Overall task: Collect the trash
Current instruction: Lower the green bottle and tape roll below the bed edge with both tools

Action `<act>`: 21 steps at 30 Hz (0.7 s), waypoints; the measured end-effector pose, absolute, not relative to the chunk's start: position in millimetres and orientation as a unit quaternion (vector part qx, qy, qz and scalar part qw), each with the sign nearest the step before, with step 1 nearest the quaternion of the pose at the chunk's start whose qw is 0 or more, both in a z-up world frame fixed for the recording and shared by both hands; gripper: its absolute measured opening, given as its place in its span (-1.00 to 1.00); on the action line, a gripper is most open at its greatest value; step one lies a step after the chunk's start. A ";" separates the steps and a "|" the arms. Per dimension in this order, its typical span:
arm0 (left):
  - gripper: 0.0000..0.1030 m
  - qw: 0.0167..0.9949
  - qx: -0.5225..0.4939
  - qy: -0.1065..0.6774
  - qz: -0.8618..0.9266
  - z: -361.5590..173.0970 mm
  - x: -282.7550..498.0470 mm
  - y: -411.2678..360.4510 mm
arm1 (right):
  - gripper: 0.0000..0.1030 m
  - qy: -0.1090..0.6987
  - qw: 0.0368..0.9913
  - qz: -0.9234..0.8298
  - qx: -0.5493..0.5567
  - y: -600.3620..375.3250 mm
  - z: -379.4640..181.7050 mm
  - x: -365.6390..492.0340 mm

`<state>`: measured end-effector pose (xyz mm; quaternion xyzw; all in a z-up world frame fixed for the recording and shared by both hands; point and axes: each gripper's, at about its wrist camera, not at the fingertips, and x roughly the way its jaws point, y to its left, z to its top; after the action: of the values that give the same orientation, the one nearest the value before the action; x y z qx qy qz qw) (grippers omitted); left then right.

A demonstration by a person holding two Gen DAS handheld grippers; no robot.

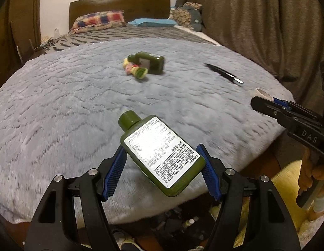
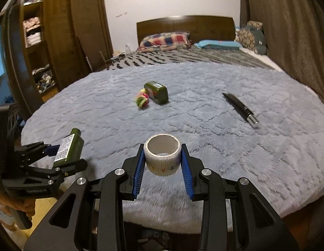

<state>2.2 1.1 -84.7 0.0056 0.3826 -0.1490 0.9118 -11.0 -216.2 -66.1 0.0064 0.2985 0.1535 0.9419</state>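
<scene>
Left gripper (image 1: 162, 163) clamps a dark green bottle (image 1: 159, 152), white printed label up, cap pointing away; right gripper (image 2: 163, 163) grips a white tape roll (image 2: 163, 154) with small coloured marks, hollow core up. Both hang over the near edge of a fluffy grey blanket (image 2: 224, 146) where a second green bottle (image 2: 156, 92), a colourful hair tie (image 2: 142, 100) and a black pen (image 2: 241, 109) lie; wooden headboard (image 2: 184, 27) behind
</scene>
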 end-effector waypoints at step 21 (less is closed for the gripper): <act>0.26 0.859 0.018 0.484 -0.164 -183.3 -68.9 -10.7 | -0.34 0.434 0.887 0.154 0.015 -195.4 -172.3 -68.1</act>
<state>-68.9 -10.7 -183.3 0.0184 0.4839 -0.1642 0.8594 -68.1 -195.4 -172.3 0.0150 0.4345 0.1541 0.8873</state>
